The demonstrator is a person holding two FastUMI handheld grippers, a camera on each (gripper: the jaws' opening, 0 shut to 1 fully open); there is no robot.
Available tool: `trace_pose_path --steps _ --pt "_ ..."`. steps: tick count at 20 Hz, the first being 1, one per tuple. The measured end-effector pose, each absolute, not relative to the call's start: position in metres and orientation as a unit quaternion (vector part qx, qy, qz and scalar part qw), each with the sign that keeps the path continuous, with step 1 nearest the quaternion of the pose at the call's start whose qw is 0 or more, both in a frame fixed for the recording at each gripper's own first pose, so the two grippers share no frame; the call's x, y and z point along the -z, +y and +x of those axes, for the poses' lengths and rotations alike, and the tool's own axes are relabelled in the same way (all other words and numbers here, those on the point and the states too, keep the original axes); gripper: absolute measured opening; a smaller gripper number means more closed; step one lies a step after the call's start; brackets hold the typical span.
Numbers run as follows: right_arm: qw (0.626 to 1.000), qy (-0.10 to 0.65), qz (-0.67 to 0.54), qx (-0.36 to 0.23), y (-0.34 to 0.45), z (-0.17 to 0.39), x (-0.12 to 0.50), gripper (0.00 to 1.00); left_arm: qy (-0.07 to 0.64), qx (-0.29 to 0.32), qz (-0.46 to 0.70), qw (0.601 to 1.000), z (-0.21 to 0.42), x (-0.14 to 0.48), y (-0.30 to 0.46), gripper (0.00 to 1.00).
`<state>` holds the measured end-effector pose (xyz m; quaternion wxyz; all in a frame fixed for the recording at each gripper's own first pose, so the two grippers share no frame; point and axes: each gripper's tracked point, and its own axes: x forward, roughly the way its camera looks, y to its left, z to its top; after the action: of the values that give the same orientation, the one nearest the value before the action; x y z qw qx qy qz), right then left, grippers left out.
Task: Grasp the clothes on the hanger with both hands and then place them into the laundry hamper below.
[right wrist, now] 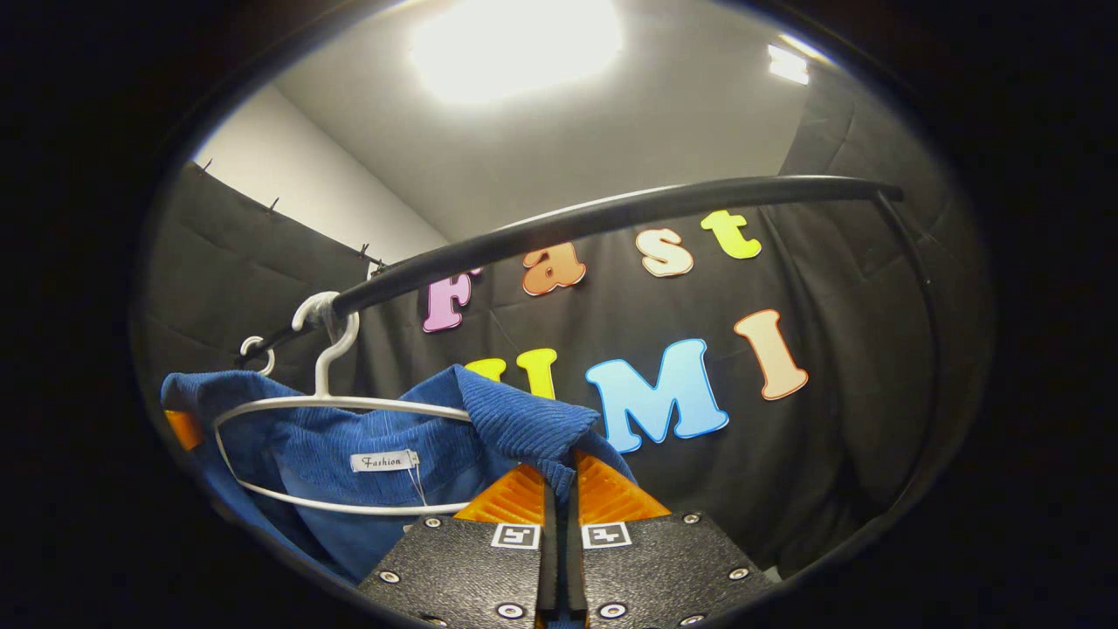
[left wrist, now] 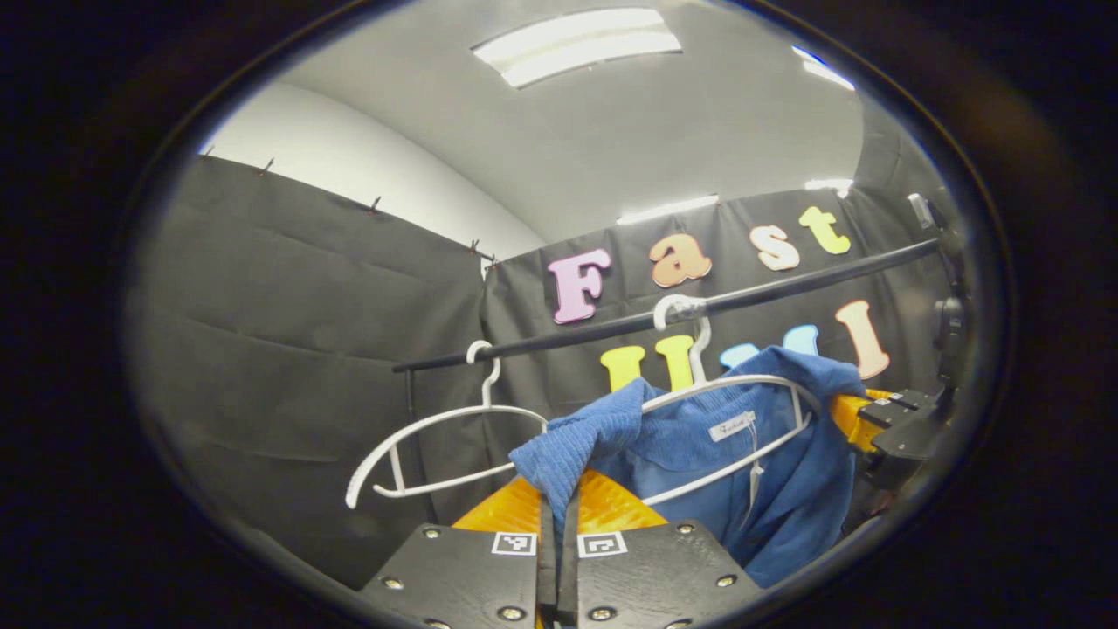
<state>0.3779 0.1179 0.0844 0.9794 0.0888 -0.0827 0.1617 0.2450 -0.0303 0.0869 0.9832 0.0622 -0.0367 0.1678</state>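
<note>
Blue corduroy is bunching between the closed fingers of the left gripper (left wrist: 559, 511), which is pinching one shoulder of the blue shirt (left wrist: 751, 454), while the right gripper (right wrist: 559, 489) is clamping the other shoulder the same way. Beyond them the shirt is hanging on a white hanger (left wrist: 742, 411), its shoulder line running roughly along the black rail (left wrist: 786, 284), its lower part cut off from sight. Farther along the rail an empty white hanger (left wrist: 437, 437) is hanging.
</note>
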Motion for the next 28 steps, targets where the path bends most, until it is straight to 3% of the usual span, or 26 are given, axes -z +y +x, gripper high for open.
trace_pose_path --steps 13,28 --pt "0.978 -0.134 0.055 -0.152 0.109 0.407 -0.115 0.03 -0.052 -0.144 0.125 0.98 0.243 -0.124 0.011 0.0" --pt "0.979 -0.143 0.014 -0.146 0.1 0.446 -0.1 0.03 -0.001 -0.097 0.216 0.971 0.274 -0.103 0.069 0.02"
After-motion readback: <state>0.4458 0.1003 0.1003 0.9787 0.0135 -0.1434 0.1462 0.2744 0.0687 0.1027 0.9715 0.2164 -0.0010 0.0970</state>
